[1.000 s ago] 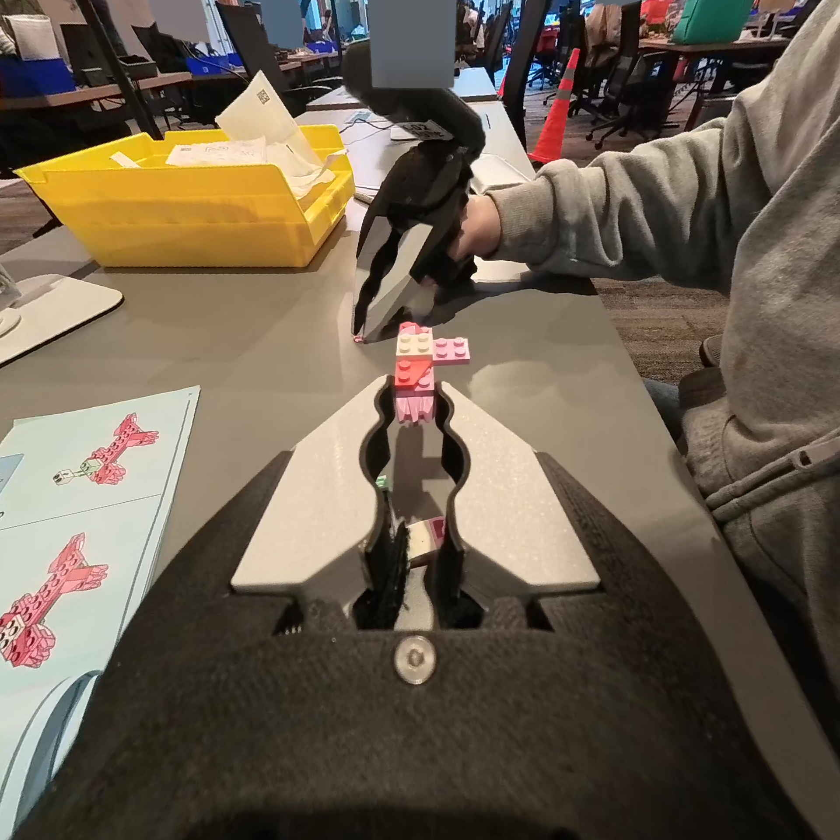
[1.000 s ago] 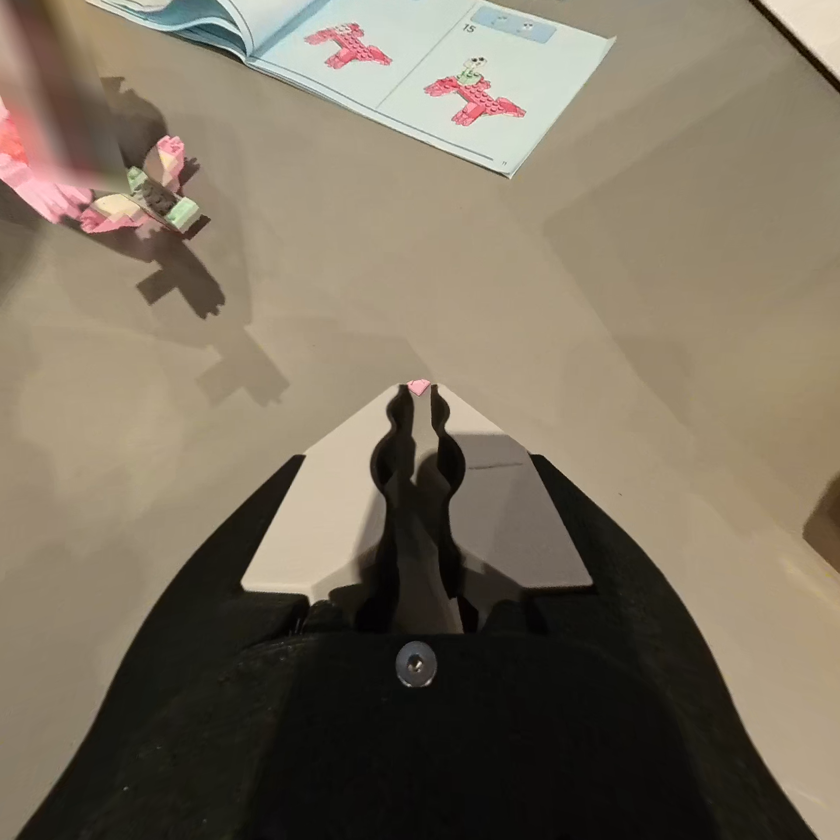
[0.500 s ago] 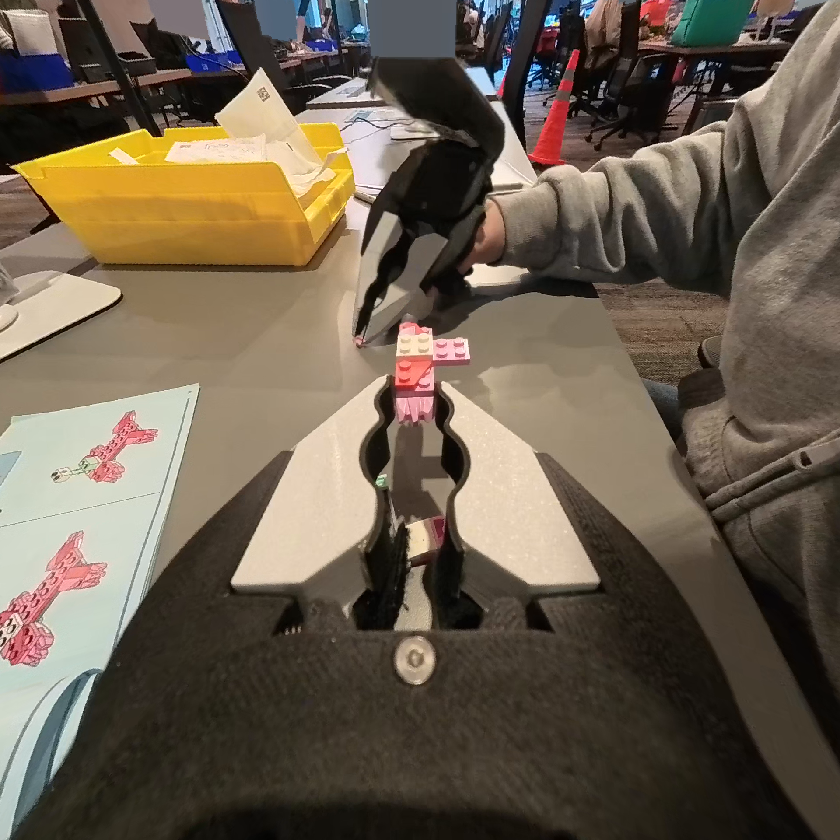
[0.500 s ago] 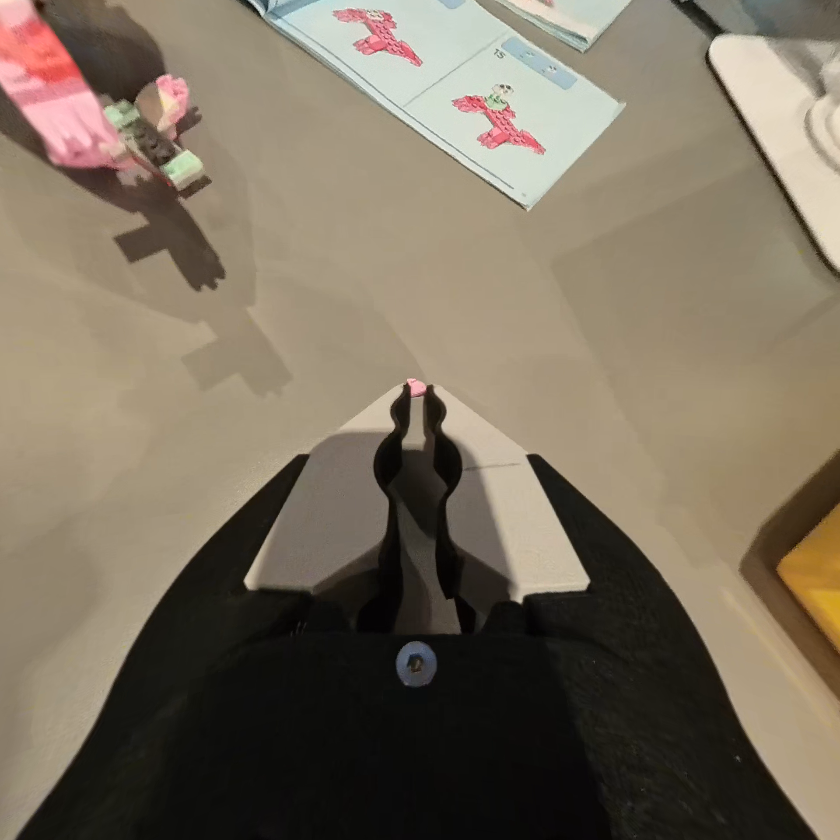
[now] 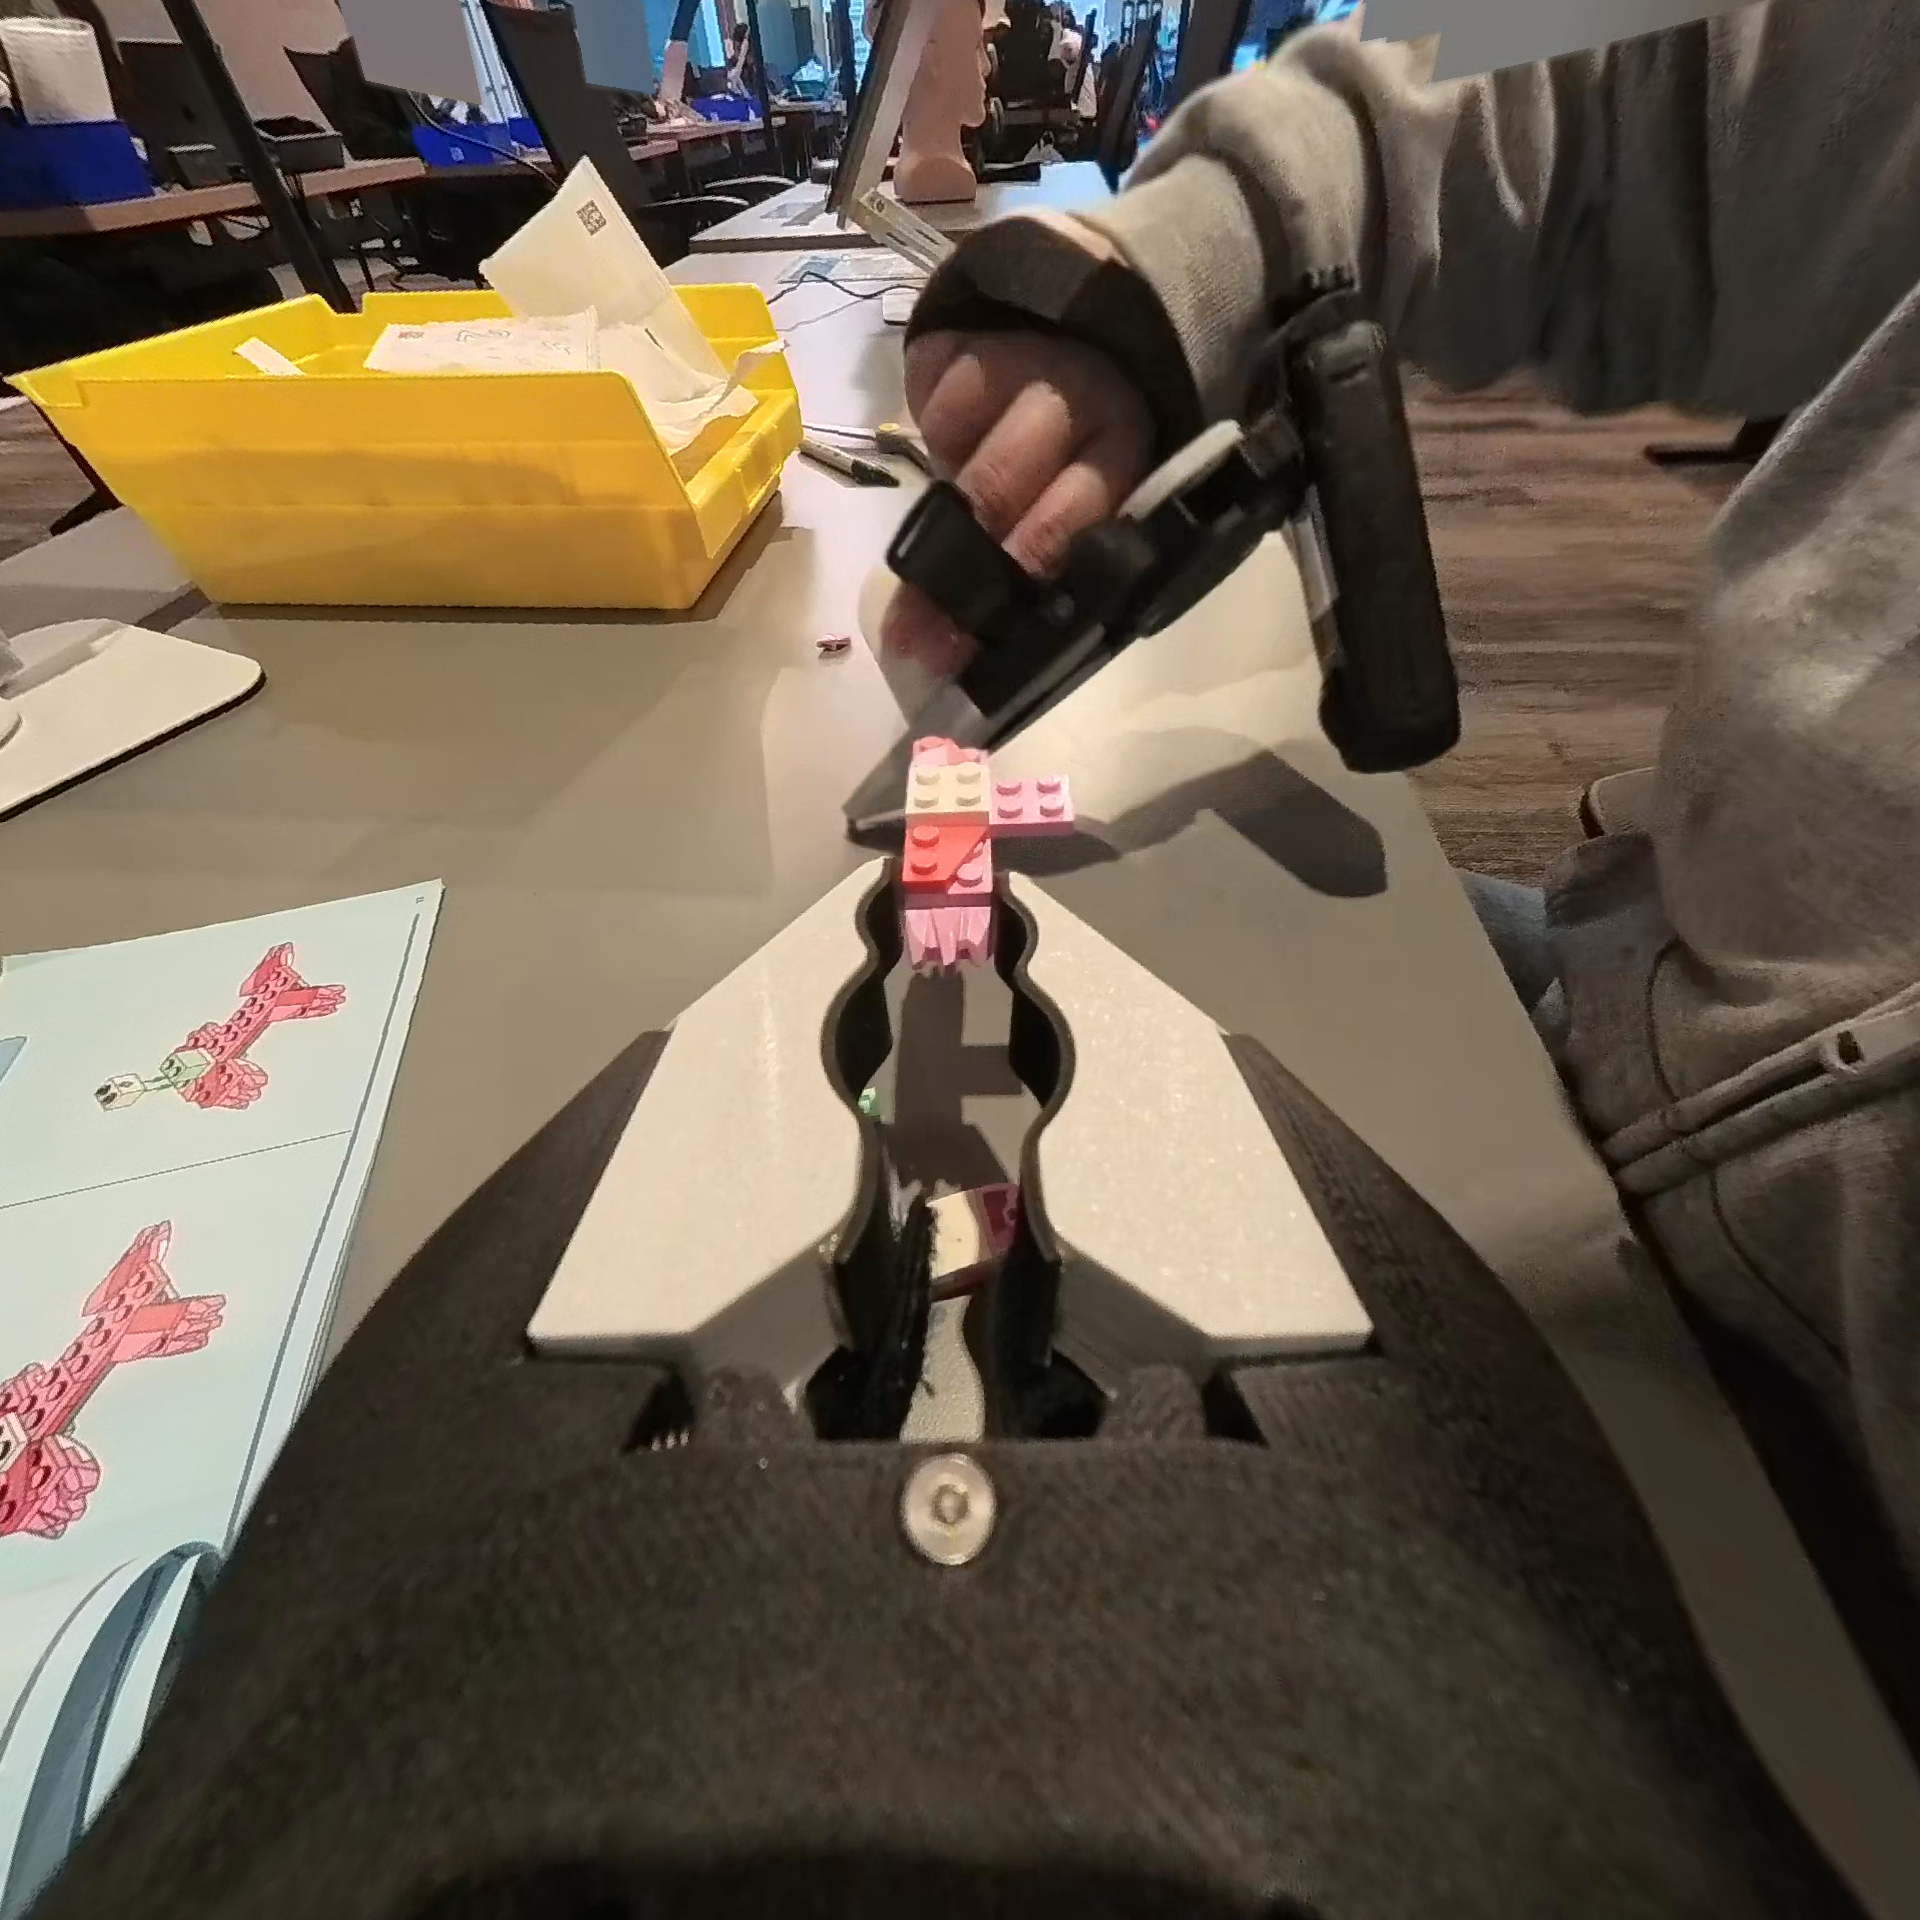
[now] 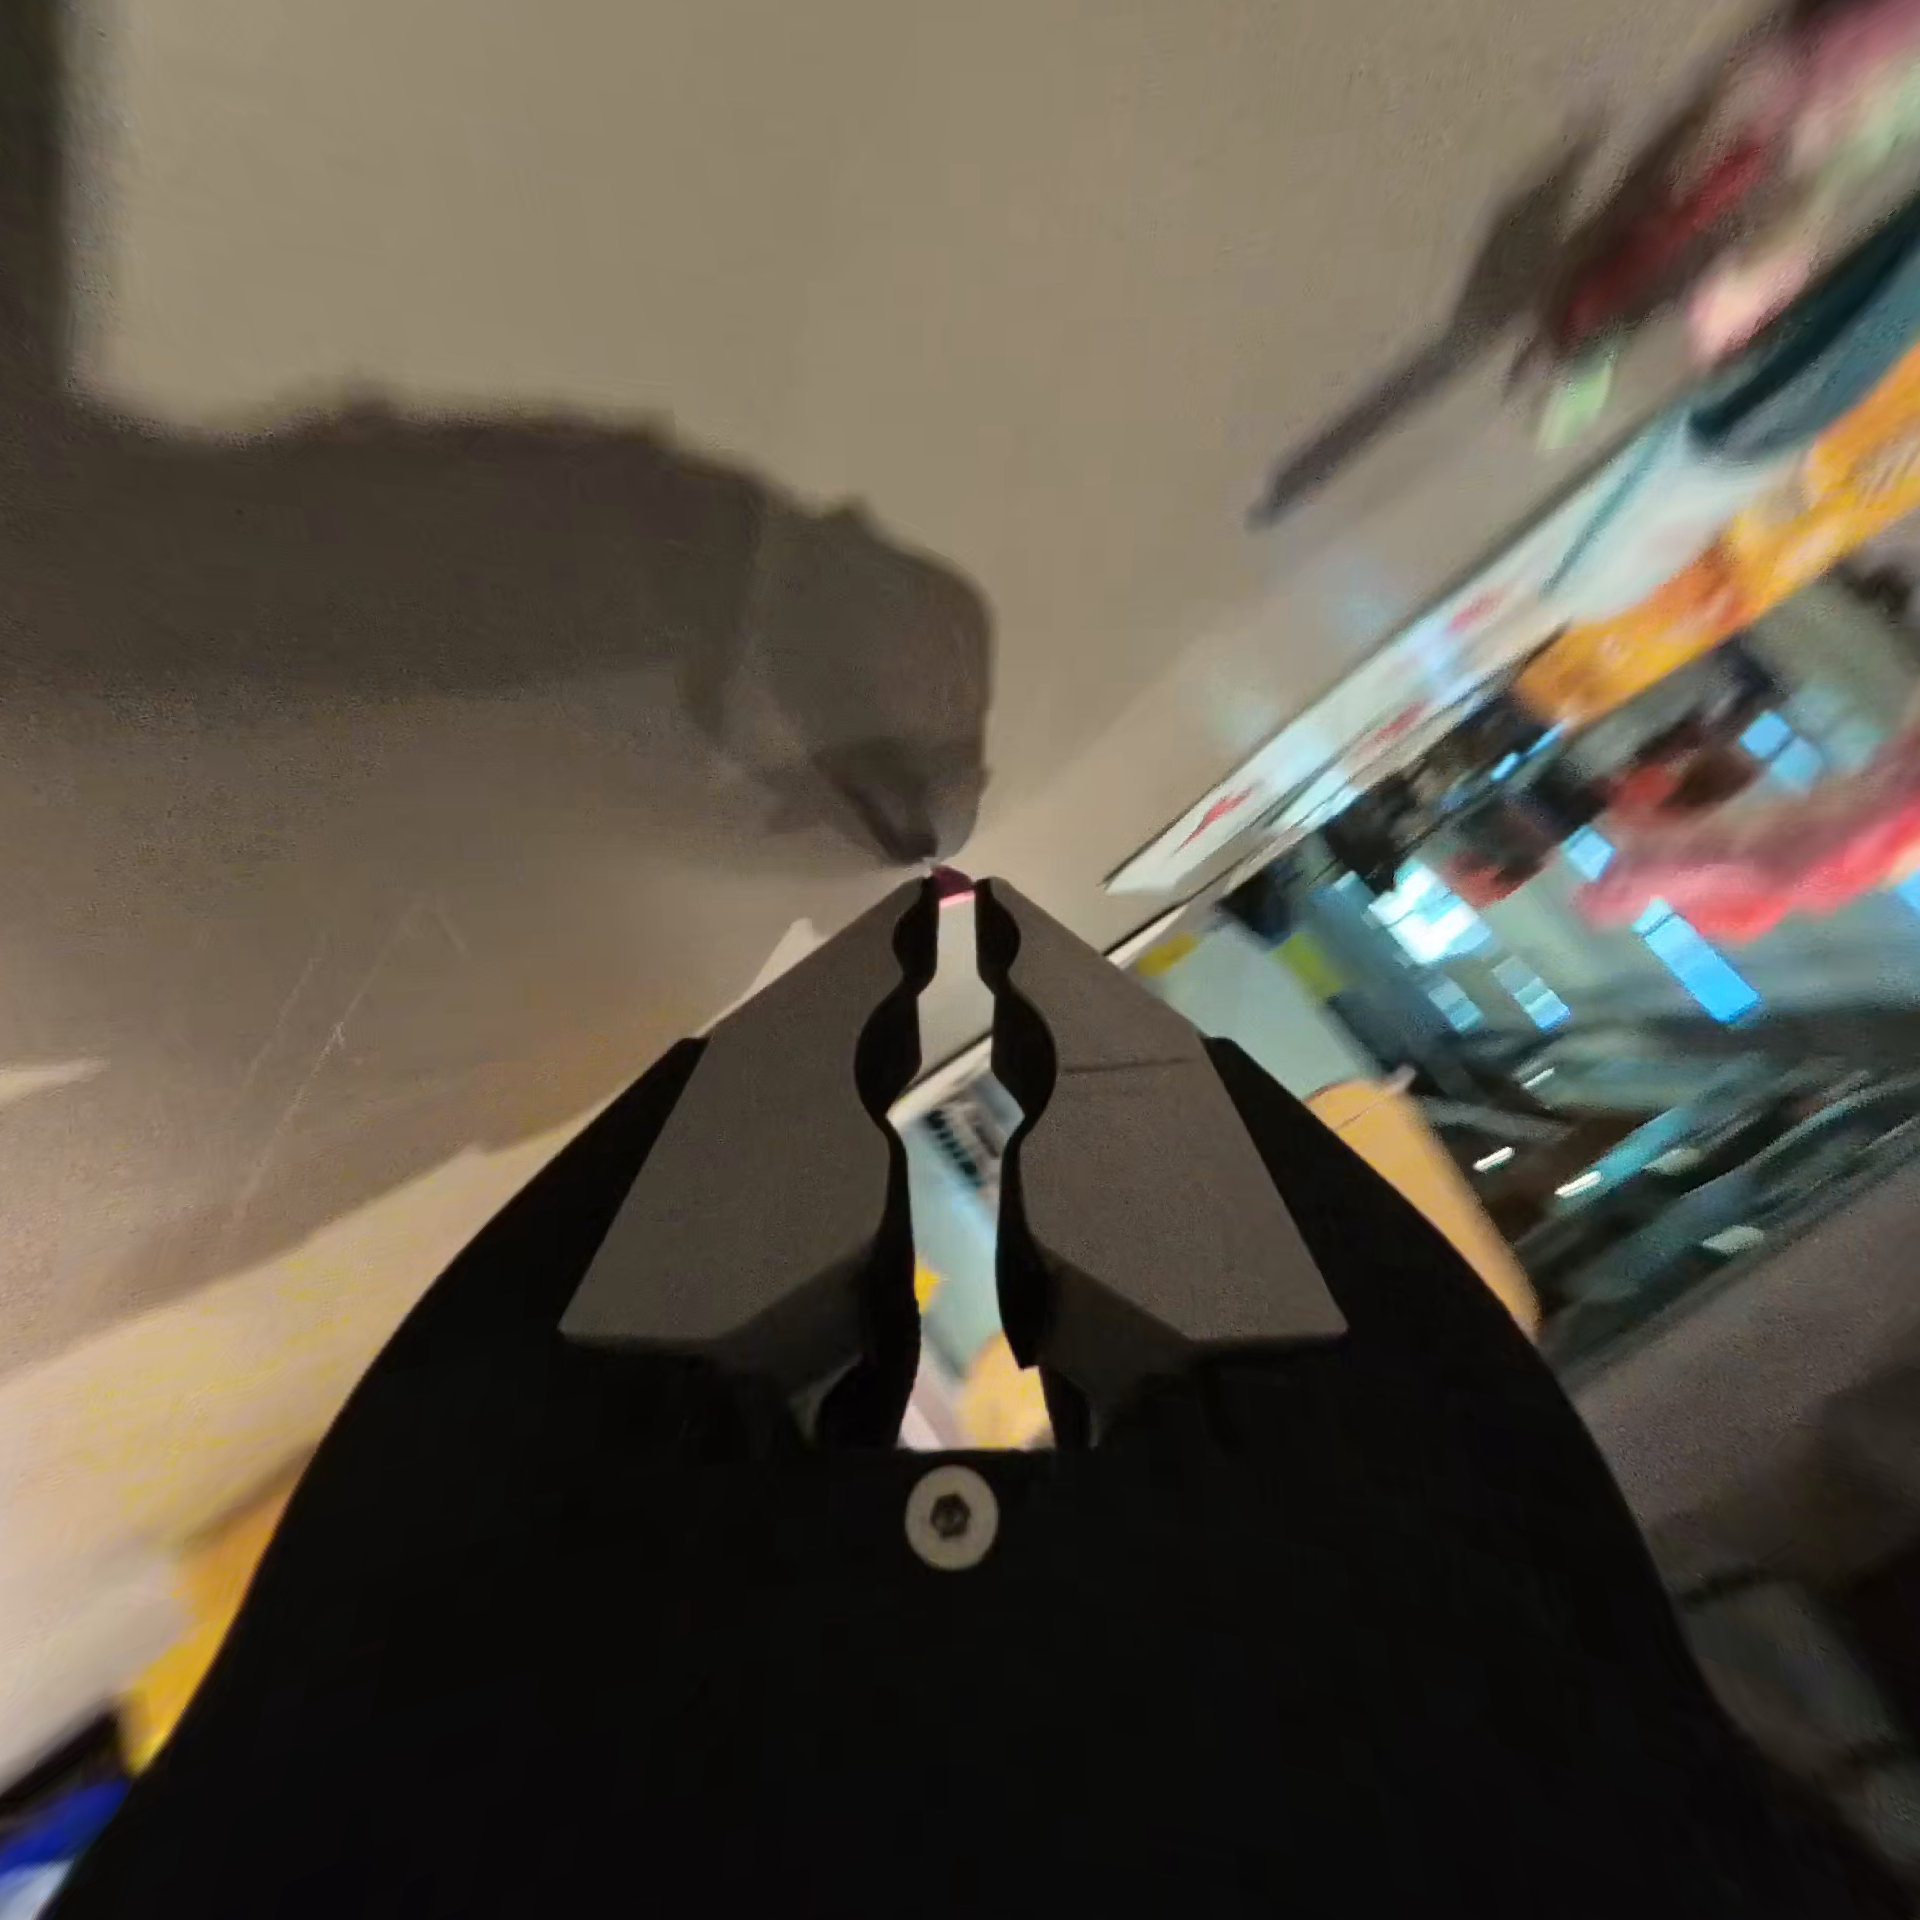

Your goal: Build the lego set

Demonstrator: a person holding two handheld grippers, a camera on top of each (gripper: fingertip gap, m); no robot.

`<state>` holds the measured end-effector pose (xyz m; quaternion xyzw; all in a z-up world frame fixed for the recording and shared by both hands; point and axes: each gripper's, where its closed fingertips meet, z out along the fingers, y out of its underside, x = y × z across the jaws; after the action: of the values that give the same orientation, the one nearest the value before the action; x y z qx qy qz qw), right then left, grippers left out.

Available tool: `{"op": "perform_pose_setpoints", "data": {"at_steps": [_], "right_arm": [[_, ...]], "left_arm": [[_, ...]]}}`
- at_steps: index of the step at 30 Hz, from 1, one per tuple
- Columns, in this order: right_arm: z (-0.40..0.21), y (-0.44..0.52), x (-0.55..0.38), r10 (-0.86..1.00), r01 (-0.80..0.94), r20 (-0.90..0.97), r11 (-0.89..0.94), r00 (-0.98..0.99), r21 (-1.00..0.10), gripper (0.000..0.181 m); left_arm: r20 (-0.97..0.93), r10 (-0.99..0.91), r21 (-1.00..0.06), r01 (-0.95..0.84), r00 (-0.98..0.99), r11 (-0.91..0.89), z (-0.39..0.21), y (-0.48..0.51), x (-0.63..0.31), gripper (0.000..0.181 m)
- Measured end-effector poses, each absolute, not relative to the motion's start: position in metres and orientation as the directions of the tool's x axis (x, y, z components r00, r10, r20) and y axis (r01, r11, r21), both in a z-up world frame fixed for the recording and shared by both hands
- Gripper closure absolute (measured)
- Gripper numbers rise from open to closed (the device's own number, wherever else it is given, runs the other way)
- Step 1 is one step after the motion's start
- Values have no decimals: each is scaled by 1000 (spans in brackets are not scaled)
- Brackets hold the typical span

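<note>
My left gripper [image 5: 948, 920] is shut on a pink, red and tan lego model [image 5: 951, 831] and holds it above the grey table [image 5: 540, 790]. More of the model [image 5: 971, 1231] shows lower down between the fingers. My right gripper [image 5: 873, 816], held by a hand [image 5: 1023, 447], is tilted on its side with its tips just behind the model's tan top. In the blurred right wrist view, this gripper [image 6: 951, 885] is shut on a tiny pink piece [image 6: 953, 881].
A yellow bin [image 5: 416, 499] with paper bags stands at the back left. An open instruction booklet [image 5: 187, 1143] lies at the left. A small loose pink piece [image 5: 831, 644] lies behind the model. A white flat base [image 5: 104, 696] is at the far left, and a pen [image 5: 847, 464] lies beside the bin. Across from one pair of fingers to the other is roughly 15 cm.
The right gripper has lifted off the table, rolled onto its side and swung in close behind the model; its view is now motion-blurred. The left gripper and the model have not moved.
</note>
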<state>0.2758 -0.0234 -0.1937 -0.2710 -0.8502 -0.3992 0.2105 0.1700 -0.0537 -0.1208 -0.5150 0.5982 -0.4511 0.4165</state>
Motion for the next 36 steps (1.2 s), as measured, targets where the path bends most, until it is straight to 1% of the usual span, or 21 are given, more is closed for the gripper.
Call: {"op": "perform_pose_setpoints", "data": {"at_steps": [1, 3, 6, 9, 12, 13, 14, 15, 16, 17, 18, 19, 20, 21, 22, 24, 29, 31, 36], "right_arm": [[-195, -27, 271, 227, 547, 525, 576, -821, 607, 176], [-196, -35, 264, 116, 400, 433, 646, -894, 650, 177], [-196, -45, 255, 3, 246, 349, 714, -937, 655, 173], [-195, -51, 252, -12, 196, 309, 749, -951, 633, 161], [-192, -60, 250, 63, 254, 330, 776, -942, 577, 148], [-191, -65, 248, 129, 322, 370, 788, -920, 525, 147], [-189, -69, 245, 234, 430, 429, 787, -872, 443, 148], [-187, -71, 241, 376, 569, 494, 754, -784, 330, 149], [-184, -69, 237, 533, 716, 551, 674, -642, 182, 151], [-180, -64, 233, 680, 836, 576, 549, -454, 11, 152], [-178, -60, 230, 798, 903, 548, 396, -249, -168, 153], [-177, -57, 229, 876, 914, 479, 238, -56, -328, 153], [-176, -53, 230, 915, 885, 391, 98, 101, -456, 154], [-175, -50, 231, 927, 837, 311, -8, 212, -548, 156], [-177, -49, 233, 927, 791, 249, -75, 279, -607, 158], [-183, -48, 238, 926, 729, 177, -134, 333, -672, 160], [-192, -51, 235, 942, 639, 58, -178, 331, -748, 160], [-194, -51, 235, 947, 633, 34, -186, 319, -751, 160], [-194, -47, 236, 945, 607, -1, -211, 327, -766, 168]], "left_arm": [[-33, -992, -969, -239, -124, 61, -120, -54, 170, 165], [-28, -992, -969, -239, -126, 58, -121, -54, 170, 165], [-24, -992, -969, -243, -127, 55, -122, -54, 170, 165], [-25, -992, -969, -240, -125, 54, -121, -54, 170, 165], [-28, -992, -970, -235, -122, 56, -119, -53, 169, 165], [-28, -992, -971, -232, -122, 56, -119, -53, 169, 165], [-29, -992, -971, -231, -120, 57, -118, -53, 169, 165], [-31, -993, -972, -229, -118, 58, -118, -52, 169, 165], [-33, -993, -972, -227, -116, 59, -117, -52, 169, 165], [-34, -993, -973, -225, -114, 59, -116, -51, 168, 165], [-34, -993, -973, -223, -112, 59, -116, -51, 168, 165], [-35, -993, -973, -222, -110, 59, -116, -50, 168, 165], [-35, -994, -973, -223, -108, 59, -116, -50, 168, 165], [-35, -994, -973, -223, -106, 58, -116, -49, 167, 165], [-31, -994, -974, -221, -106, 54, -115, -49, 167, 165], [-23, -994, -975, -219, -109, 46, -115, -49, 167, 165], [-24, -993, -973, -224, -116, 50, -117, -50, 168, 165], [-24, -993, -973, -225, -118, 50, -117, -51, 168, 165], [-19, -993, -973, -224, -119, 46, -117, -51, 168, 165]]}}
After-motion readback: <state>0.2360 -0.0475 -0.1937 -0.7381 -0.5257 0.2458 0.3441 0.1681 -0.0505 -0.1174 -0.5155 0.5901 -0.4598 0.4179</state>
